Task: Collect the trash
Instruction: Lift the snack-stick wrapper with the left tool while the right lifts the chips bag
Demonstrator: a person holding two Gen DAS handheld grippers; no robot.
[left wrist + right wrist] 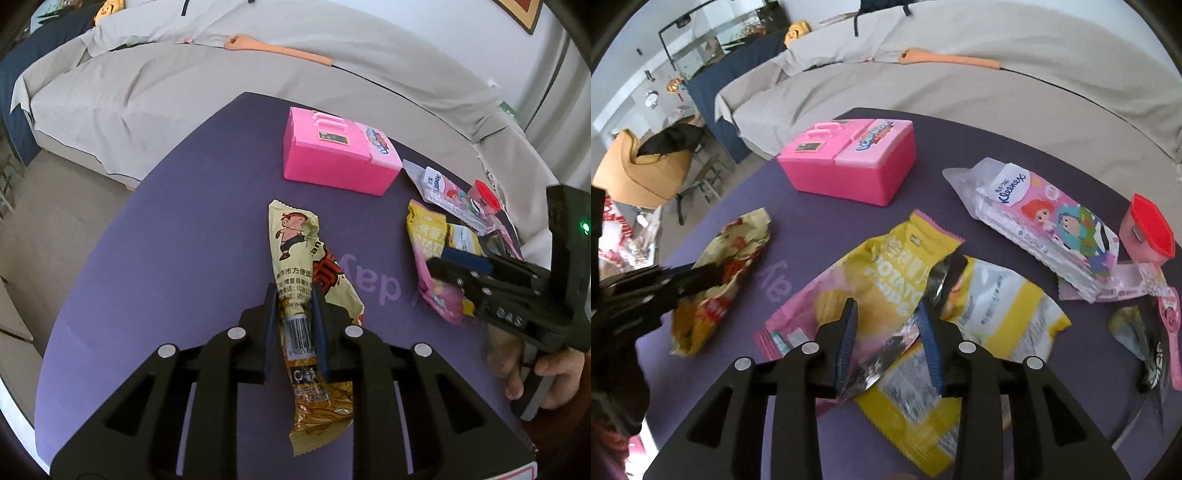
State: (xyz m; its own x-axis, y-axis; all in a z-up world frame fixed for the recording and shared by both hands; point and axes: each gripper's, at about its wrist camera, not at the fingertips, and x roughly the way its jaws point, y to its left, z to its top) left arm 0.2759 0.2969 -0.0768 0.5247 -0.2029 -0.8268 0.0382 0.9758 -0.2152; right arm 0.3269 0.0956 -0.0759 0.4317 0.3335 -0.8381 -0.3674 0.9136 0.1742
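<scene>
A crumpled cream and yellow noodle wrapper [295, 240] lies lengthwise on the purple table [184, 240]. My left gripper [294, 291] is shut on its middle, one blue pad on each side. From the right wrist view the same wrapper [735, 251] sits at the left with the left gripper [709, 275] pinching it. My right gripper [886, 306] is open over a yellow and pink potato chip bag [886, 269], its pads apart and not pressing the bag. In the left wrist view the right gripper [443, 262] hovers at the chip bag [424, 236].
A pink toy case [849, 170] stands at the table's far middle. A Kleenex pack [1052, 210], a pink pot with a red lid [1148, 229] and a small crumpled wrapper [1134, 328] lie at the right. A grey-covered sofa [147, 92] curves behind the table.
</scene>
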